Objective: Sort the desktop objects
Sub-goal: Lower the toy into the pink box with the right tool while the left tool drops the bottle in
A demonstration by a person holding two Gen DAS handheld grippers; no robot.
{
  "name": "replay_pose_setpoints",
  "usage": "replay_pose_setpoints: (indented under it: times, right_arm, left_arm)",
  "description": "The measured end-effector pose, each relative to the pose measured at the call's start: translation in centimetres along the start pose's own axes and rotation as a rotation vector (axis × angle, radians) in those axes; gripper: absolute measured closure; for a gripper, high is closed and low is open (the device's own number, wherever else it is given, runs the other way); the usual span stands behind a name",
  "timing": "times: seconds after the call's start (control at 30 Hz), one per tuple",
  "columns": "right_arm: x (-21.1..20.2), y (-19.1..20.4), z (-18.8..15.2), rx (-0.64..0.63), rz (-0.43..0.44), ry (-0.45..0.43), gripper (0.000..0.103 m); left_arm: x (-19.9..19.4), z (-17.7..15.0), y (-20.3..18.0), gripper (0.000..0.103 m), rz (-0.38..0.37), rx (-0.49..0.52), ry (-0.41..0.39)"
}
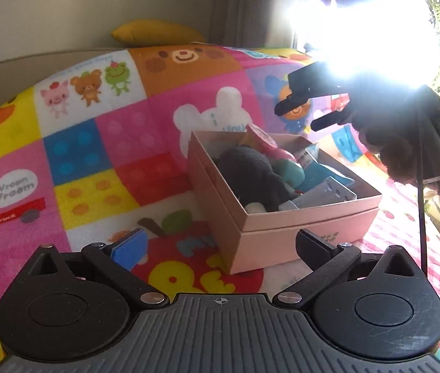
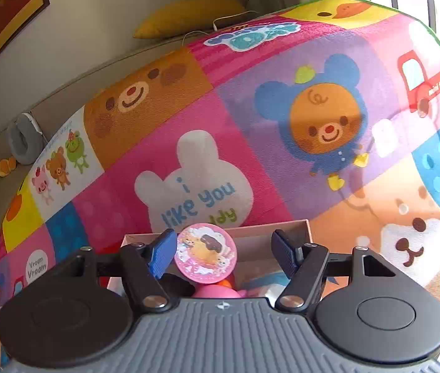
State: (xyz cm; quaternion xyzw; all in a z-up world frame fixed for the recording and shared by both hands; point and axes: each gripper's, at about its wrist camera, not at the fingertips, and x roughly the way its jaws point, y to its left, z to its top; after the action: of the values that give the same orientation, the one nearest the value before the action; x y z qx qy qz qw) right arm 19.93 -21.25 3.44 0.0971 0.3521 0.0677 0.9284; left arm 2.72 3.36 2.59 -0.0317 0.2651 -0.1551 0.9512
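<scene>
The right gripper [image 2: 223, 255] is hanging over the pink box [image 2: 300, 227], its jaws partly open with the round pink disc [image 2: 205, 254] standing between them, just beside the blue pad; no grip is showing. The disc is lying directly below it, inside the box. The left gripper [image 1: 220, 244] is waiting wide open and empty at the box's near left corner, on the patterned mat [image 1: 95, 155].

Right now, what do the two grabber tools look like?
Each grabber has a ribbed grey body with two round black discs, black linkage arms with silver screws, and a small crosshair mark. The left gripper and right gripper each carry one blue finger pad and one black.
</scene>
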Motion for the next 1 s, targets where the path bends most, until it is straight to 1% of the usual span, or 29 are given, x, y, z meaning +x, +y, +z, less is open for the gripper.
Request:
replay_pose_setpoints:
  times: [0.07,0.2,0.23,0.27,0.33,0.37,0.5,0.57,0.6,0.67,0.7,0.73,0.8,0.83,0.9,0.93,1.0]
  right_arm:
    - [-0.9,-0.2,-0.6,-0.039,-0.028,-0.024,0.03]
    - [-1.7,0.4,-1.5,-0.115,-0.077,-0.064,0.03]
    - [-1.6,0.6,-1.6,-0.129,-0.076,-0.063,0.035]
    - [-1.3,1.0,-1.6,-0.14,-0.062,-0.051,0.047]
    - [-0.4,1.6,-1.4,-0.125,-0.026,-0.017,0.059]
    - [0.1,1.9,-1.3,-0.103,-0.013,-0.007,0.062]
    - [3.4,3.4,-0.7,-0.03,0.012,0.034,0.062]
    - [5.1,3.9,-0.5,0.019,0.036,0.093,0.066]
    - [5.7,4.1,-0.6,0.046,0.068,0.131,0.067]
    - [6.1,4.4,-1.0,0.082,0.174,0.209,0.068]
    - [6.1,4.6,-1.4,0.09,0.205,0.241,0.07]
    - [5.9,4.7,-1.6,0.085,0.19,0.238,0.072]
    - [4.7,4.6,-2.1,0.061,0.151,0.193,0.072]
    - [3.6,4.3,-2.3,0.054,0.133,0.16,0.072]
    - [1.0,3.5,-2.9,0.026,0.134,0.088,0.071]
    - [-0.7,2.9,-3.5,0.007,0.124,0.05,0.069]
    - [-4.0,1.6,-5.1,-0.02,0.105,-0.011,0.058]
  left_arm:
    - [0.6,-0.2,-0.5,0.0,-0.02,-0.004,0.026]
    - [1.6,-0.6,-1.5,0.0,-0.053,-0.009,0.1]
    - [1.6,-0.6,-1.7,0.0,-0.058,-0.008,0.108]
    - [1.6,-0.7,-1.9,0.0,-0.06,-0.006,0.108]
    - [1.3,-0.6,-2.2,0.0,-0.059,-0.004,0.103]
    - [1.2,-0.7,-2.2,0.0,-0.059,-0.005,0.102]
    - [1.3,-0.6,-1.5,0.0,-0.032,-0.024,0.111]
    - [1.3,-0.8,-0.9,0.0,-0.016,-0.042,0.119]
    - [1.2,-0.8,-0.5,0.0,-0.012,-0.055,0.122]
    - [1.1,-1.0,0.1,0.0,-0.01,-0.073,0.125]
    - [1.1,-1.0,0.2,0.0,-0.008,-0.081,0.127]
    - [1.2,-1.1,0.3,0.0,-0.008,-0.086,0.13]
    - [1.1,-1.2,0.1,0.0,-0.016,-0.088,0.132]
    - [1.0,-1.3,-0.1,0.0,-0.023,-0.083,0.131]
    - [0.7,-1.5,-0.6,0.0,-0.031,-0.067,0.128]
    - [0.7,-1.6,-0.9,0.0,-0.03,-0.056,0.129]
    - [0.8,-1.8,-1.6,0.0,-0.012,-0.033,0.137]
